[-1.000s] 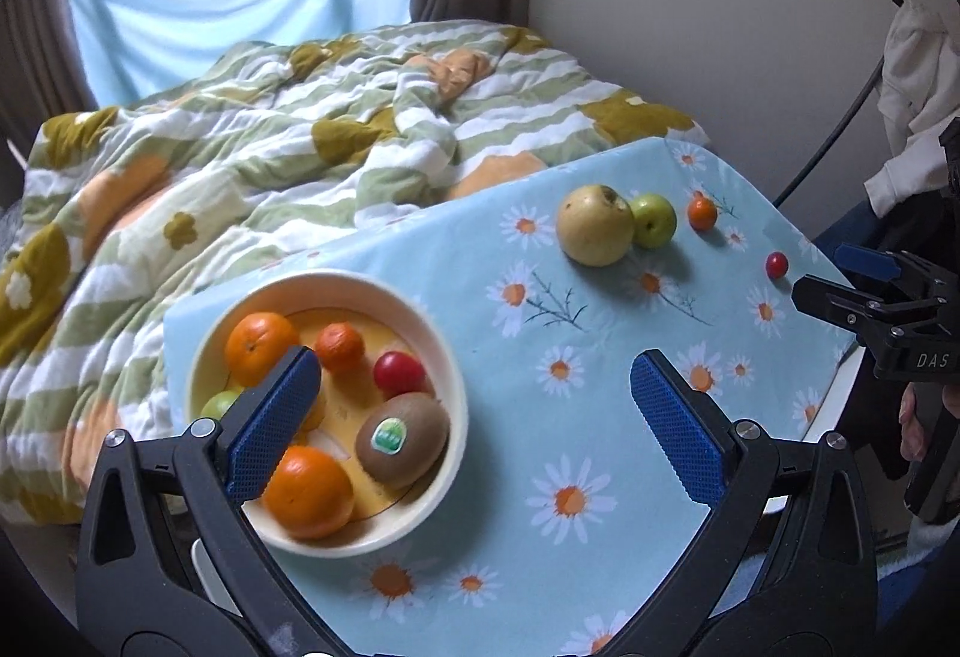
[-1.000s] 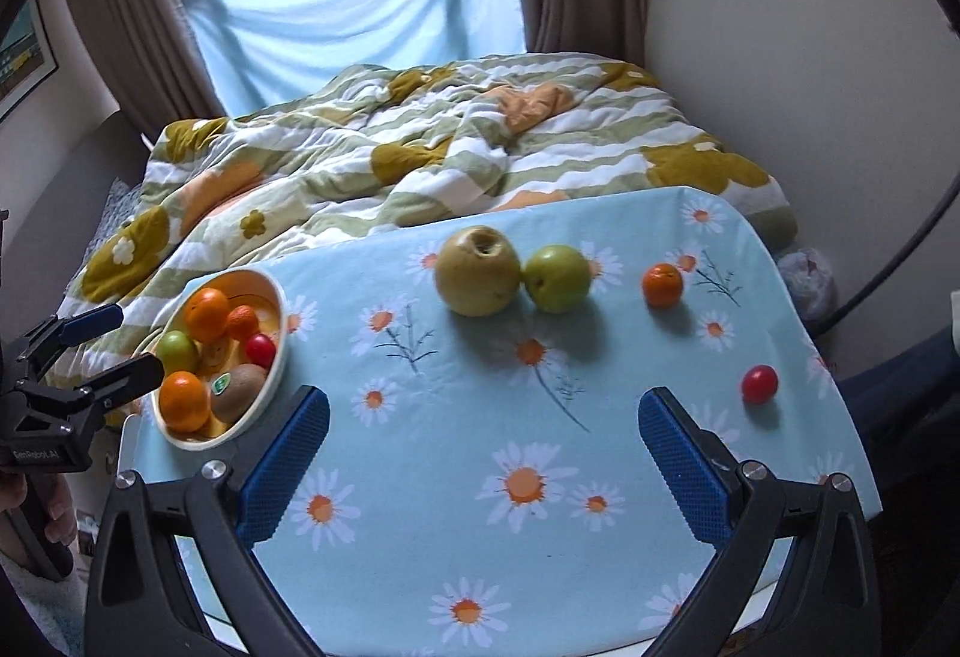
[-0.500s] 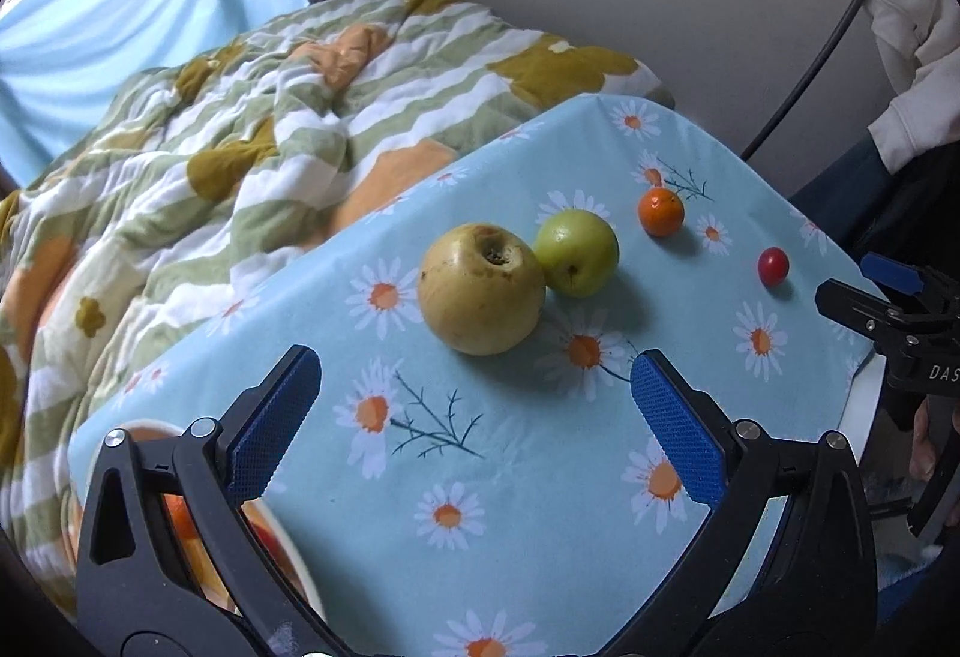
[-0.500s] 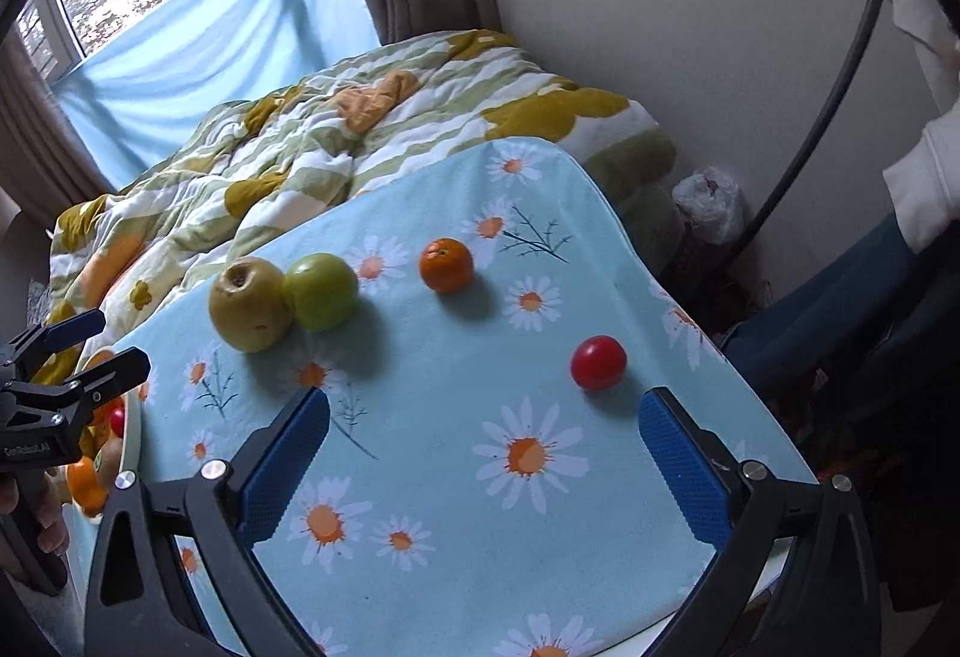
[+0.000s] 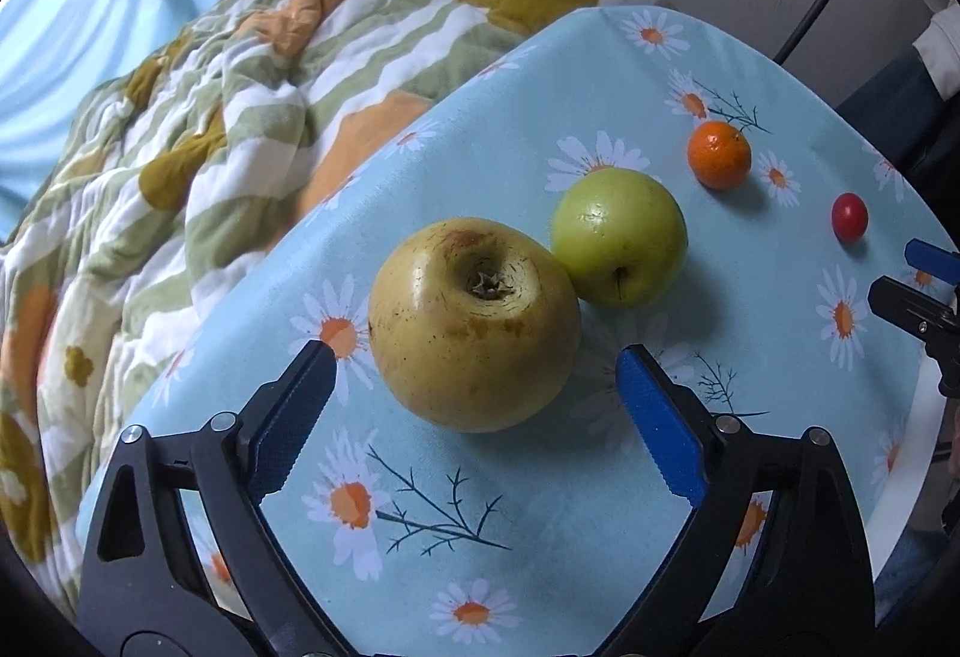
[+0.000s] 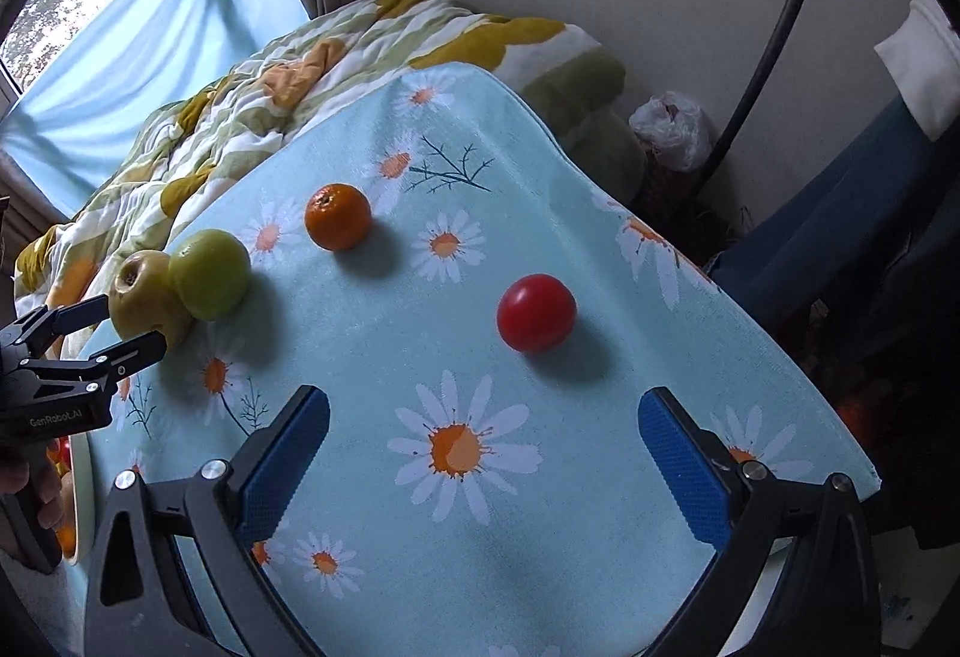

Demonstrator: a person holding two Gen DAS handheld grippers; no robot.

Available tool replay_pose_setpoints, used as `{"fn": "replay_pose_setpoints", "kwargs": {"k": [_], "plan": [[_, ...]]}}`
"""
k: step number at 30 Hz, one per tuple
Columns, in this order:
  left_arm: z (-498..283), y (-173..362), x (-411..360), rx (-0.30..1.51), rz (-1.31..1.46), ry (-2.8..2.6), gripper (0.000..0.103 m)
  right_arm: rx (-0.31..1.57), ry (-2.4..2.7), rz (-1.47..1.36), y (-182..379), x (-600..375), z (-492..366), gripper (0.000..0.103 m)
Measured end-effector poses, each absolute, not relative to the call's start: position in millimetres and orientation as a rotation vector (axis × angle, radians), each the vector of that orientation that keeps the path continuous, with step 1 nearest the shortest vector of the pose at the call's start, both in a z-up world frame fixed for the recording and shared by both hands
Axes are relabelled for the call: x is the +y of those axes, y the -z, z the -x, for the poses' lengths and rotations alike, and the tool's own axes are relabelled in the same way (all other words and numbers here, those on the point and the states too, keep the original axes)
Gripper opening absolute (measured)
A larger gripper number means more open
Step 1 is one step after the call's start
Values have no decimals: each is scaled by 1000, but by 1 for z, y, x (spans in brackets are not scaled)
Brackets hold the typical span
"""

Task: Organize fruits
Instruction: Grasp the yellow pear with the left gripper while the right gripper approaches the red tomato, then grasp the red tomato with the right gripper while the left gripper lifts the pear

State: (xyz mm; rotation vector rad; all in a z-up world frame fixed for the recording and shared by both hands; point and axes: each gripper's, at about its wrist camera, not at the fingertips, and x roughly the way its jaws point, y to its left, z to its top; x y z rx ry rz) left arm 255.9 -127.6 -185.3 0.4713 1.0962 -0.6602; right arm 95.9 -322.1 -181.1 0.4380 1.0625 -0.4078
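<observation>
A large yellow apple (image 5: 474, 324) lies on the daisy tablecloth (image 5: 540, 507), touching a smaller green apple (image 5: 619, 236). My left gripper (image 5: 474, 375) is open, its blue pads on either side of the yellow apple's near half. A mandarin (image 5: 719, 155) and a small red tomato (image 5: 849, 216) lie further right. My right gripper (image 6: 483, 423) is open and empty, just short of the red tomato (image 6: 536, 312). The right wrist view also shows the mandarin (image 6: 337, 216), green apple (image 6: 210, 274), yellow apple (image 6: 141, 291) and left gripper (image 6: 114, 324).
A striped quilt (image 5: 240, 87) covers the bed behind the table. The fruit bowl's rim (image 6: 84, 501) shows at the left edge of the right wrist view. A wall, a dark cable (image 6: 774, 15) and a plastic bag (image 6: 675, 129) lie beyond the table's right edge.
My left gripper has swung right from the bowl and closed in on the yellow apple. My right gripper has swung right and moved toward the red tomato.
</observation>
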Motion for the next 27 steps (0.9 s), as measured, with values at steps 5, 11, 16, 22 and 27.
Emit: {"fn": "replay_pose_setpoints", "kwargs": {"k": [5,11,16,22,27], "plan": [[-259,191,-134,1091,-487,678,96,1080,436,-433,188,-324,-99,100],[-267,197,-139,1096,-497,681,81,1082,444,-406,190,-322,-104,99],[-268,197,-139,1096,-506,689,81,1107,449,-395,198,-323,-109,86],[-263,197,-134,1098,-497,669,81,1111,460,-395,202,-329,-112,73],[-257,197,-129,1108,-481,638,81,1098,461,-403,206,-339,-116,66]]}}
